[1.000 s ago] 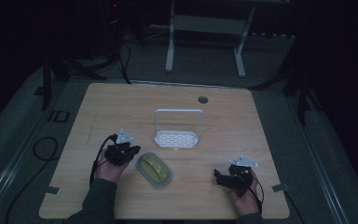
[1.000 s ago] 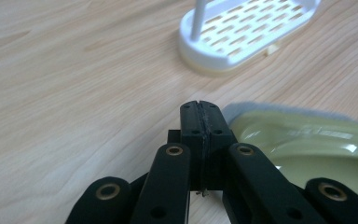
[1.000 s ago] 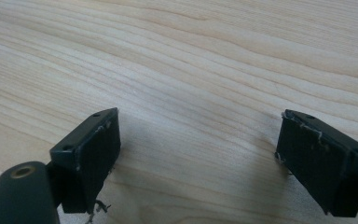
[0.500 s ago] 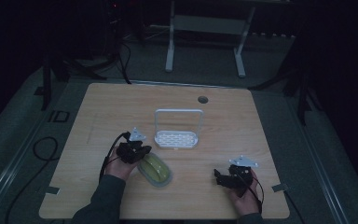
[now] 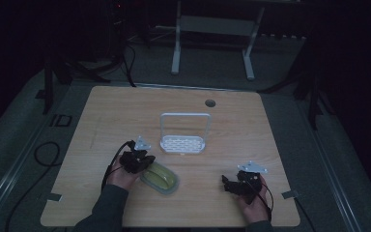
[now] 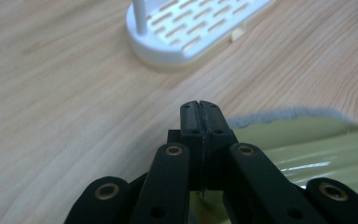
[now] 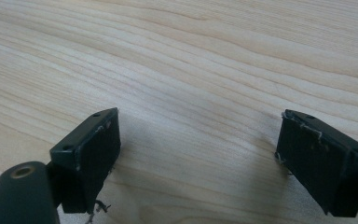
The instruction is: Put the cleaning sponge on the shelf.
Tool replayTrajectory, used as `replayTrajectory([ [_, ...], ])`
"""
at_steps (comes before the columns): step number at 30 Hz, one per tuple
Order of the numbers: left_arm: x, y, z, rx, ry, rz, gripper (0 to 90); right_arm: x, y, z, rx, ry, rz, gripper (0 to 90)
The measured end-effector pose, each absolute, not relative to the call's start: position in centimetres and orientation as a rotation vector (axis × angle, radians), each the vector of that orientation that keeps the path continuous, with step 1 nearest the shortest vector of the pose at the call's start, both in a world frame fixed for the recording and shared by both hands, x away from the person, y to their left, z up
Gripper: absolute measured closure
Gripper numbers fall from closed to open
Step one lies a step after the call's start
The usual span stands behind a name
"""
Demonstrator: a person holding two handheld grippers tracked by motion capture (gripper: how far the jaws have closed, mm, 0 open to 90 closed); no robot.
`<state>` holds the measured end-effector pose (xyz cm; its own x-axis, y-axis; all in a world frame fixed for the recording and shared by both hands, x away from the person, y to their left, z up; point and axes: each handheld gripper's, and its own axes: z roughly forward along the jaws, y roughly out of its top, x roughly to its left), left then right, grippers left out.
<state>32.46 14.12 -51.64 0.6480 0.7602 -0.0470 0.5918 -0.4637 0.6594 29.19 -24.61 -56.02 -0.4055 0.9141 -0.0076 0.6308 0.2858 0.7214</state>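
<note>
An oval yellow-green dish with a grey rim [image 5: 161, 178] lies on the wooden table [image 5: 121, 111], front and centre. My left gripper [image 5: 146, 161] is shut, and its jaws rest over the dish's left edge. In the left gripper view the jaws [image 6: 199, 109] press flat together, with the dish [image 6: 307, 140] just below and to their right. My right gripper [image 5: 228, 184] hovers low over bare wood at the front right. Its jaws stand wide apart with nothing between them [image 7: 198, 144].
A white slotted rack with a tall hoop handle [image 5: 183, 143] stands behind the dish, and its base [image 6: 200, 32] lies ahead of the left jaws. A round cable hole [image 5: 210, 103] is near the table's far edge. A black cable [image 5: 41, 150] loops off the left side.
My left gripper has moved right, from beside the dish to over its left edge. The right gripper and the rack have stayed put.
</note>
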Motion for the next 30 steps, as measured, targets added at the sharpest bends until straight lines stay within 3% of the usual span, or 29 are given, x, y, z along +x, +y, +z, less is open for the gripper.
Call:
replayTrajectory([
  [13, 29.1, 16.4, -52.5, 2.189, 1.093, 0.297, 88.9, 29.2, -24.6, -56.0, 1.385, 2.139, 0.906, 13.1],
  [30, 26.9, 14.7, -50.5, 2.217, 0.992, 0.247, 86.3, 29.2, -24.6, -56.0, 1.386, 2.139, 0.905, 13.1],
])
